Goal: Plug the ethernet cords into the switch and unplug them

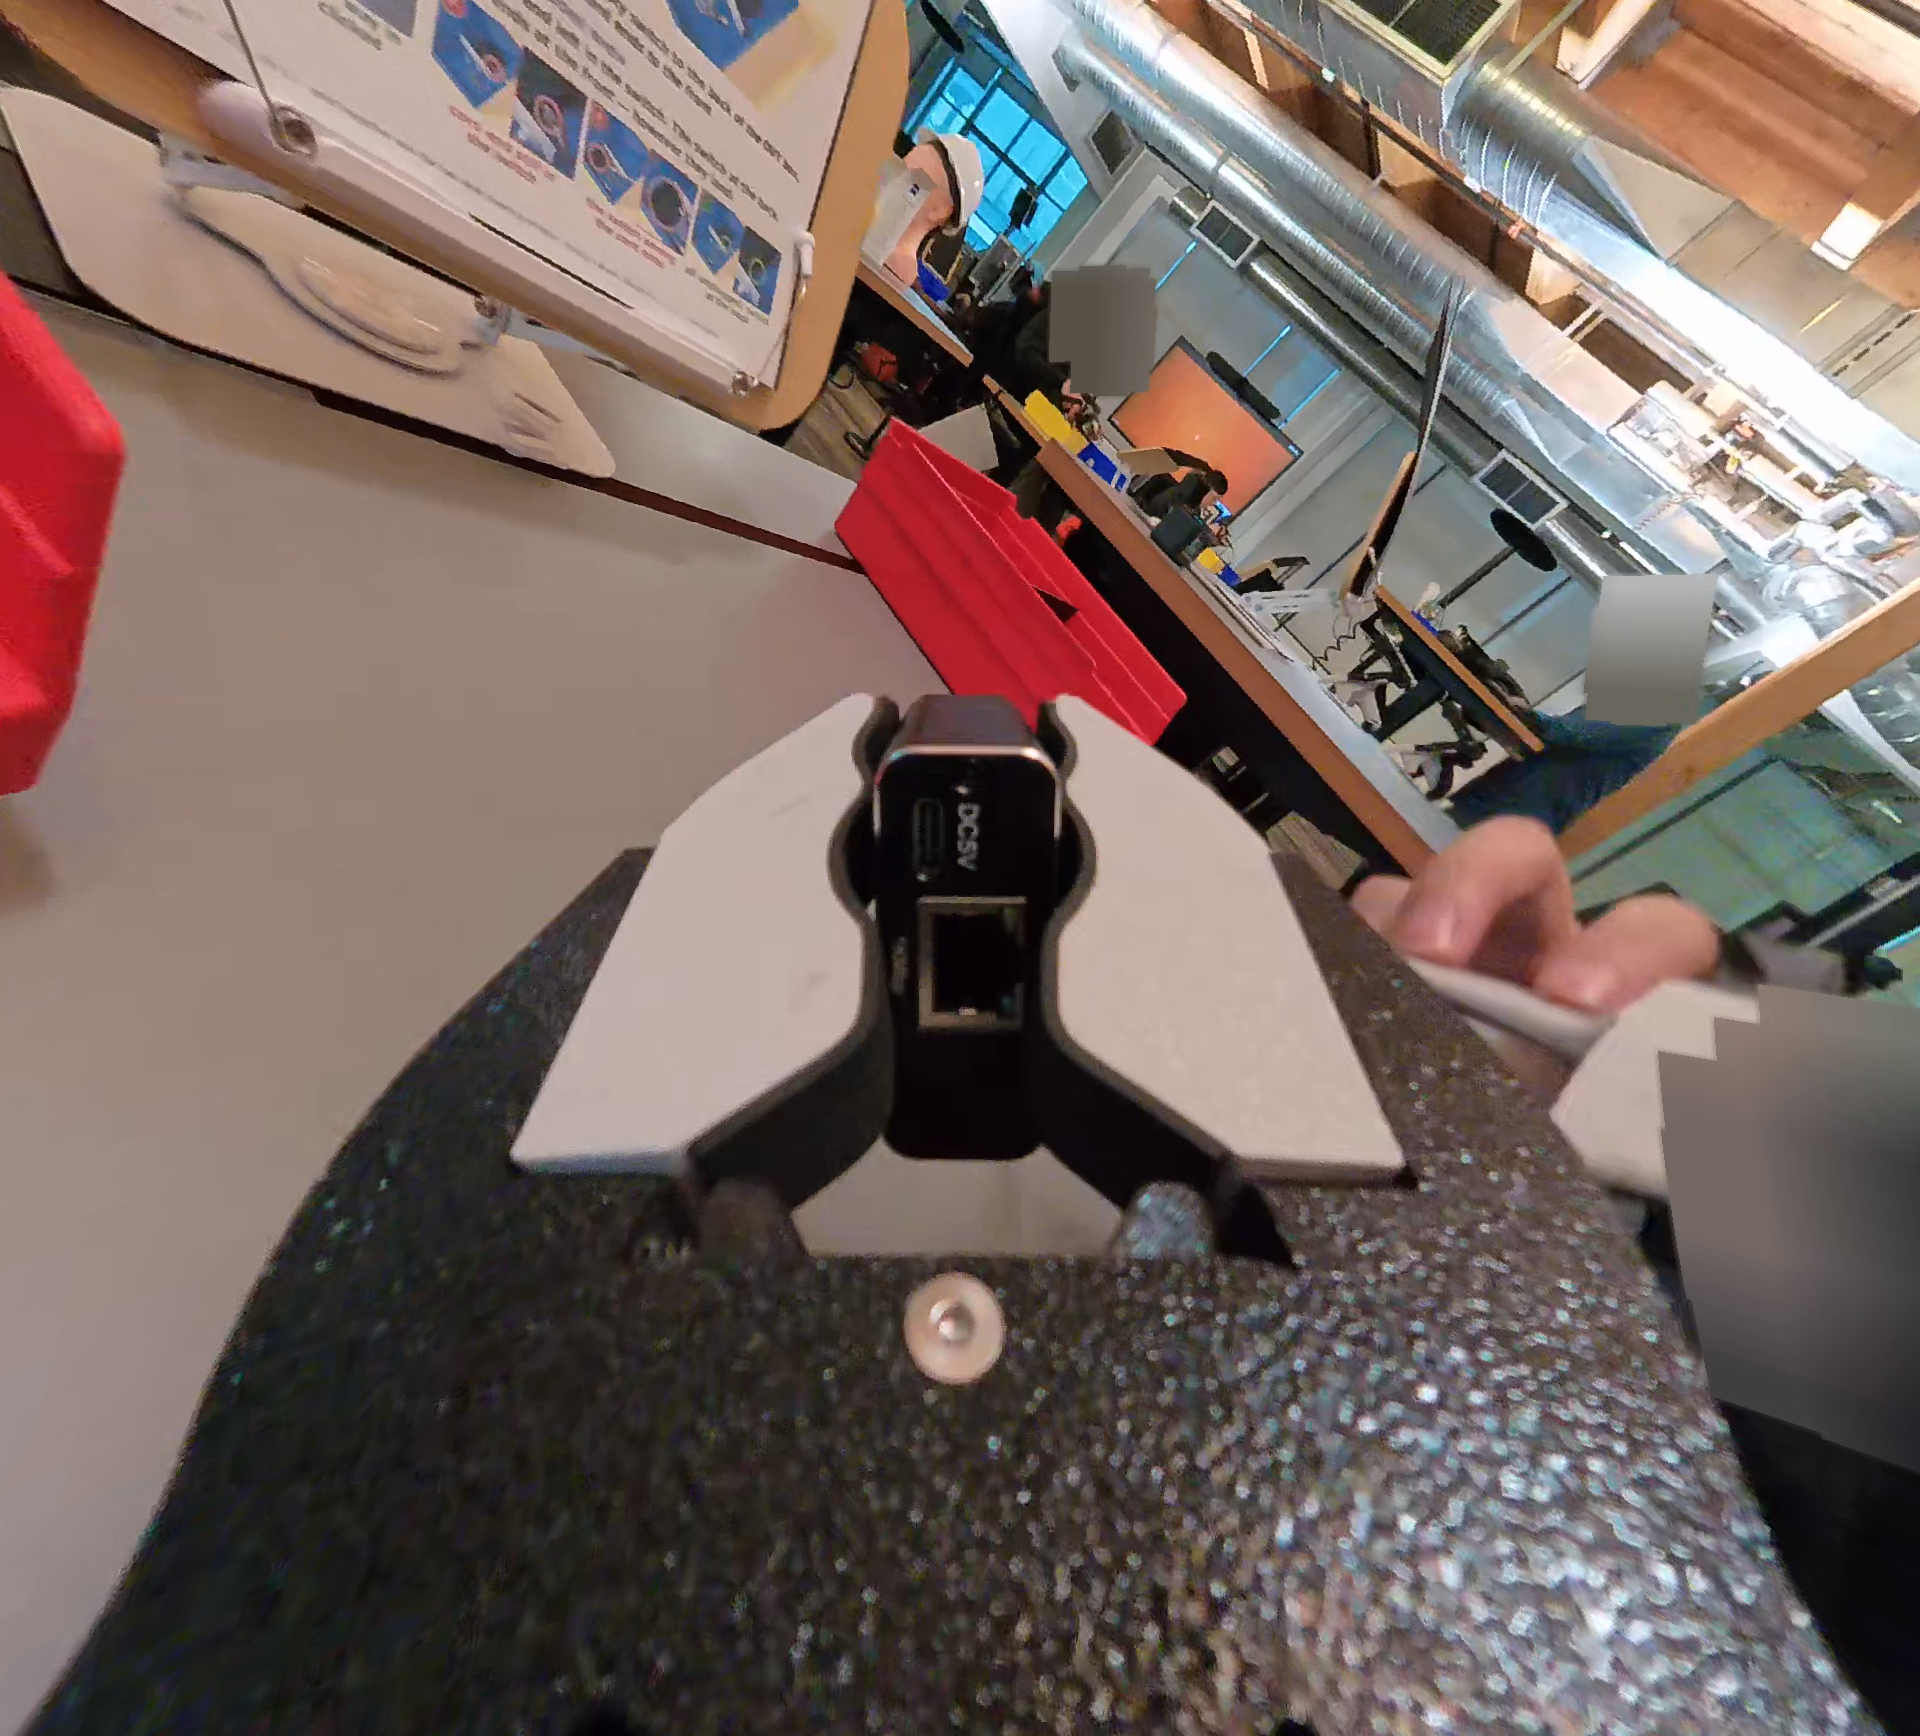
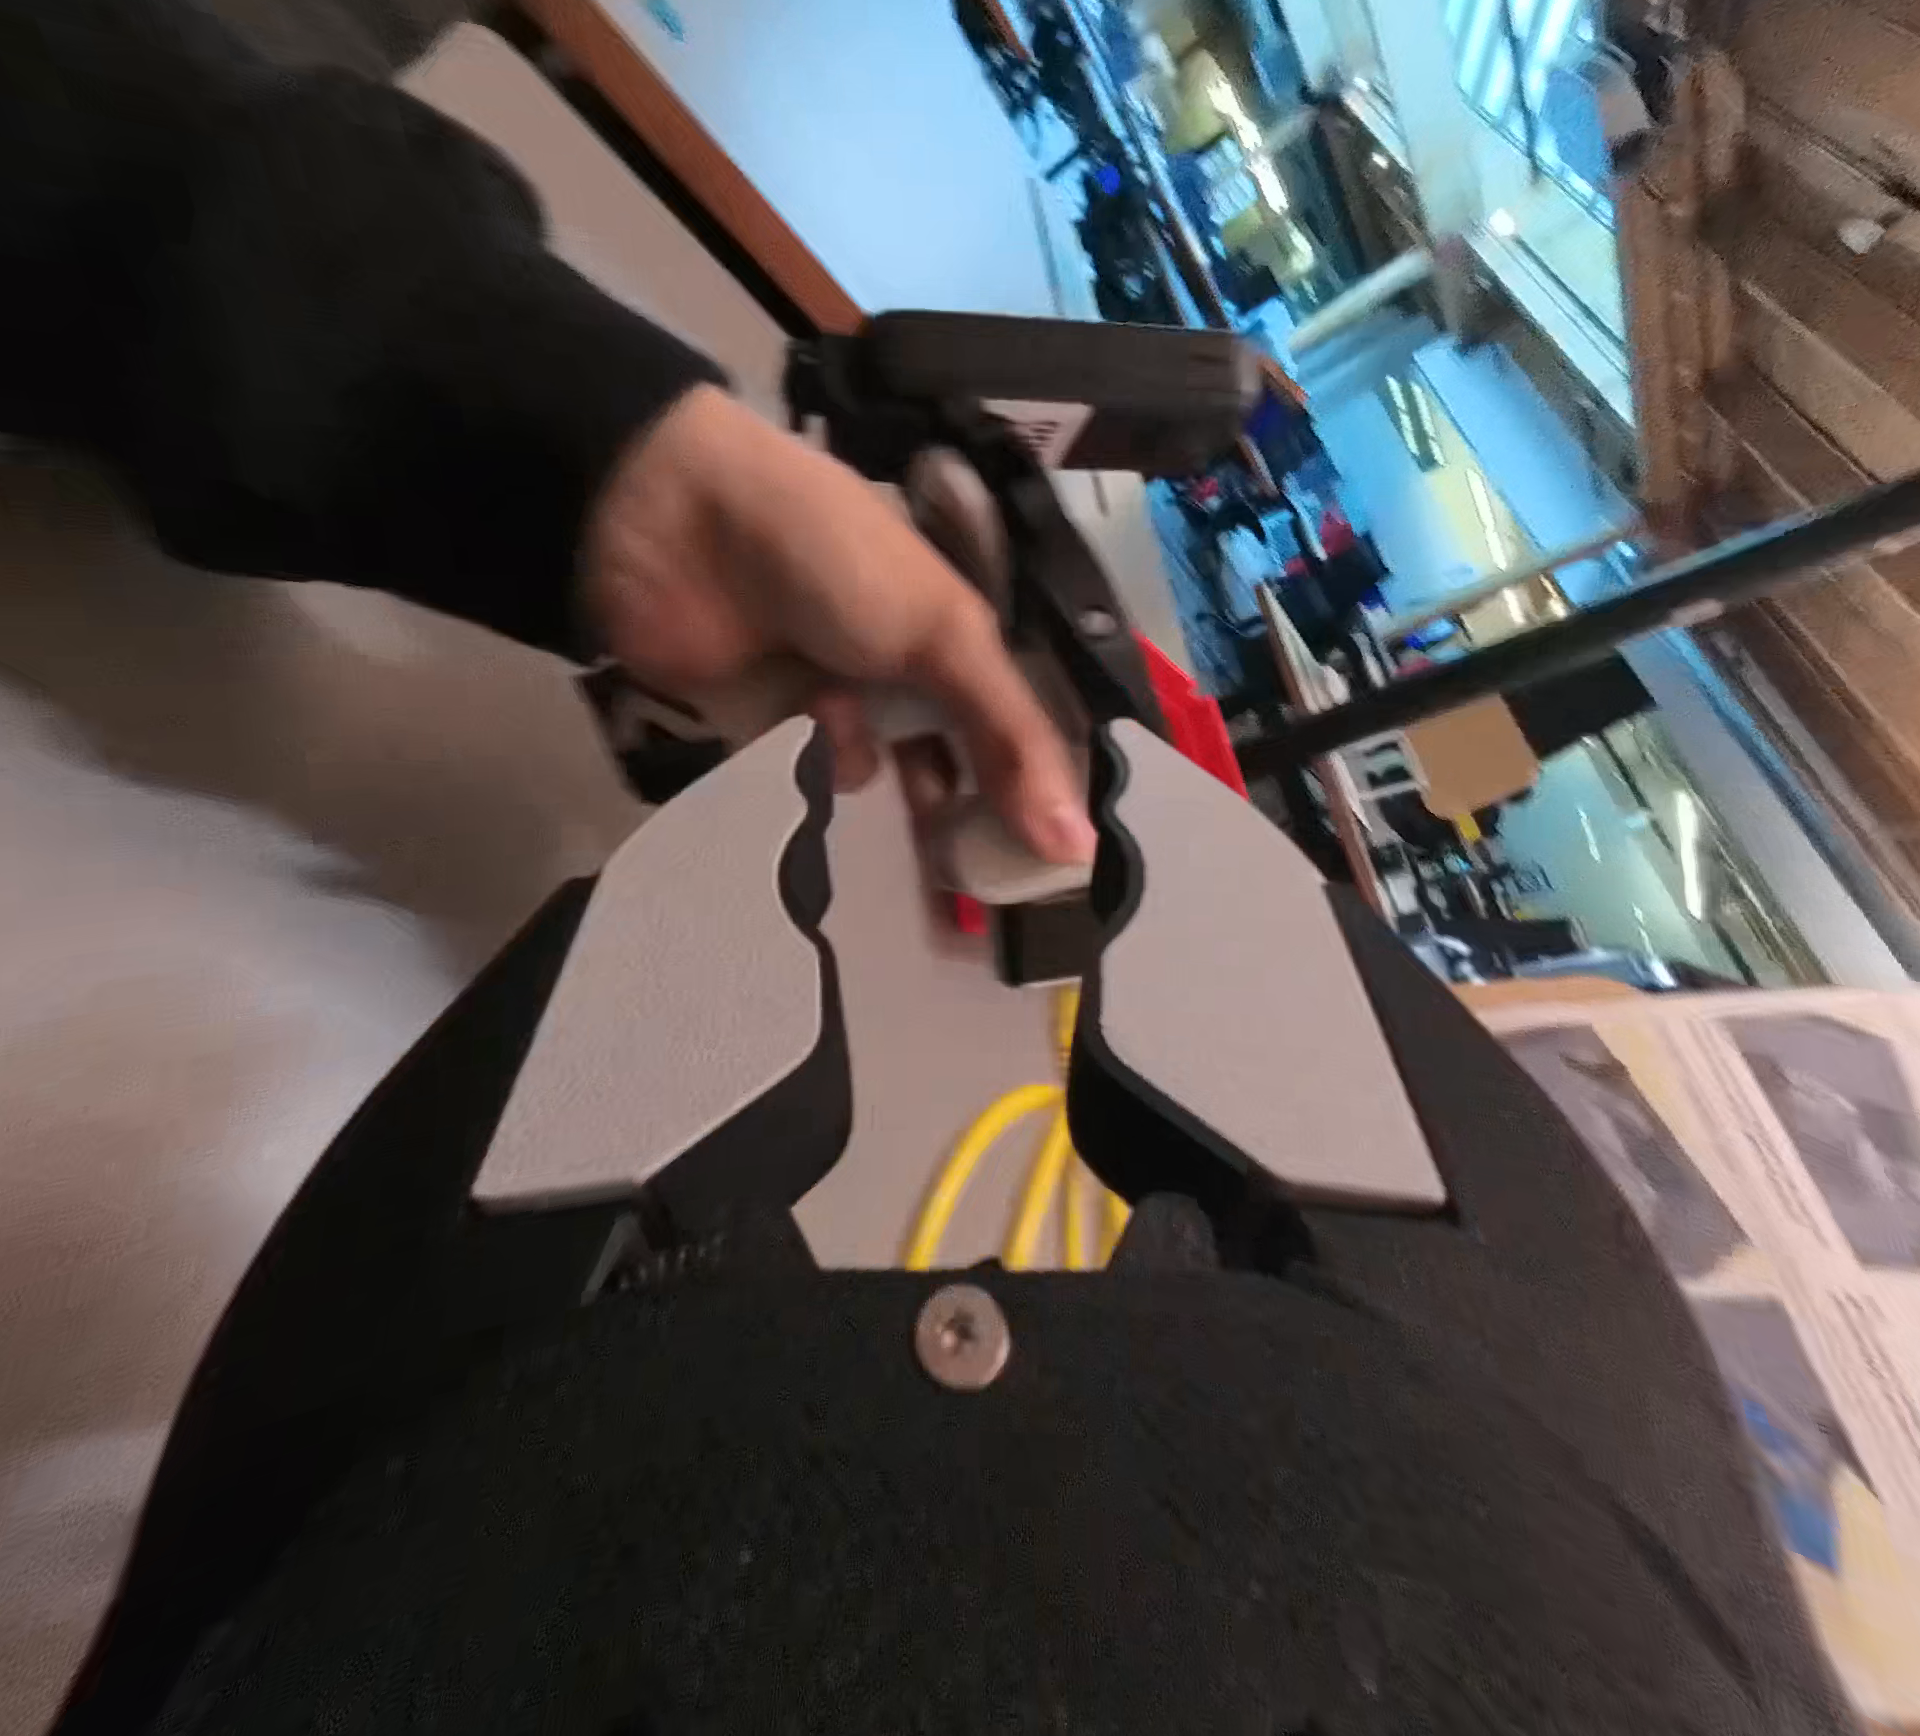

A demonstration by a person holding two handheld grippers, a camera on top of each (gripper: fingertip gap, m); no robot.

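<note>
In the left wrist view my left gripper (image 1: 966,730) is shut on a small black switch (image 1: 966,938). The switch's end face points at the camera and shows one empty ethernet port and a small power port. In the right wrist view my right gripper (image 2: 961,772) is open and empty. Beyond it a hand (image 2: 790,585) holds the left gripper, with the black switch (image 2: 1039,948) showing between my right fingers. A yellow ethernet cord (image 2: 987,1177) lies looped on the table below, seen through the gap. The view is blurred.
A red bin (image 1: 997,585) stands at the table's far edge and another red bin (image 1: 42,564) at the left. An instruction poster (image 1: 540,55) hangs behind the grey table (image 1: 364,699). A hand (image 1: 1496,928) is at the right. People sit at benches beyond.
</note>
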